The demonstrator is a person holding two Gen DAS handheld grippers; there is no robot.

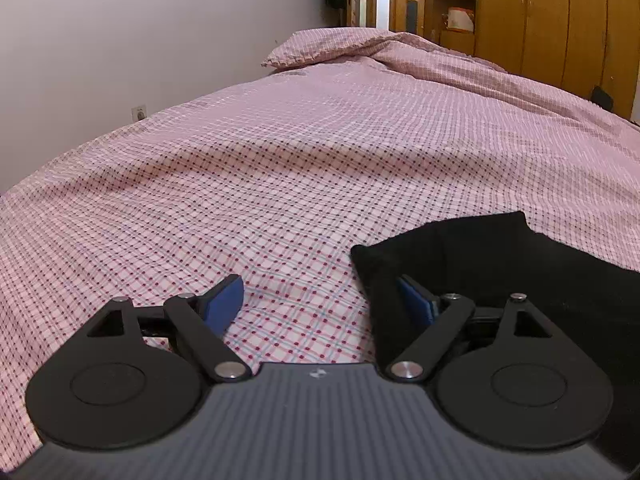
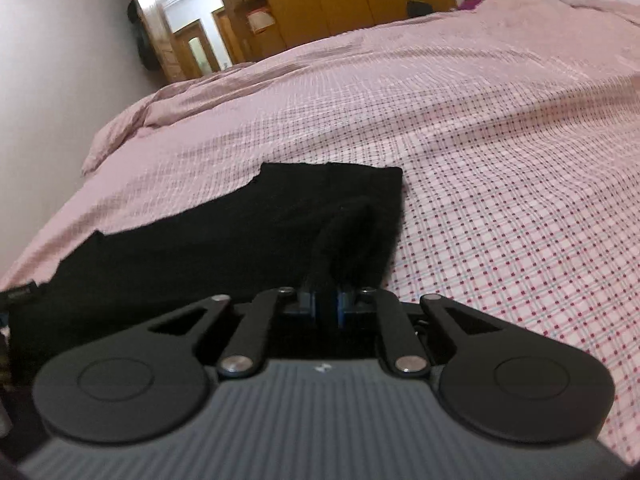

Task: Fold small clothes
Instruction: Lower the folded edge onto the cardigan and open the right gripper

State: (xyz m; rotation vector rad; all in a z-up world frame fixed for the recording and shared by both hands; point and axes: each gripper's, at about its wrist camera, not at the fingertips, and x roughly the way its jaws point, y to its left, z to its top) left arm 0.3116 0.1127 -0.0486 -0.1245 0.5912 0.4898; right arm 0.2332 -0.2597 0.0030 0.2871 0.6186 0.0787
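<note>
Garment (image 1: 520, 280) cut by the right and lower frame edges; small label (image 2: 20, 293) at left edge illegible; right-wrist view motion-blurred throughout.

Bare checked bedsheet (image 1: 280, 184) lies free ahead, with only the black garment (image 1: 500, 272) alongside and rumpled bedding (image 1: 400, 52) far off.

home bedroom: bed (image 1: 320, 152) with pink checked cover, pillow (image 1: 320, 46), wooden wardrobes (image 1: 560, 20) along the wall

The garment (image 2: 224, 240) is matt black cloth; the bedcover (image 1: 280, 168) is crinkled checked cotton; the far wardrobe (image 1: 560, 12) is smooth varnished wood.
</note>
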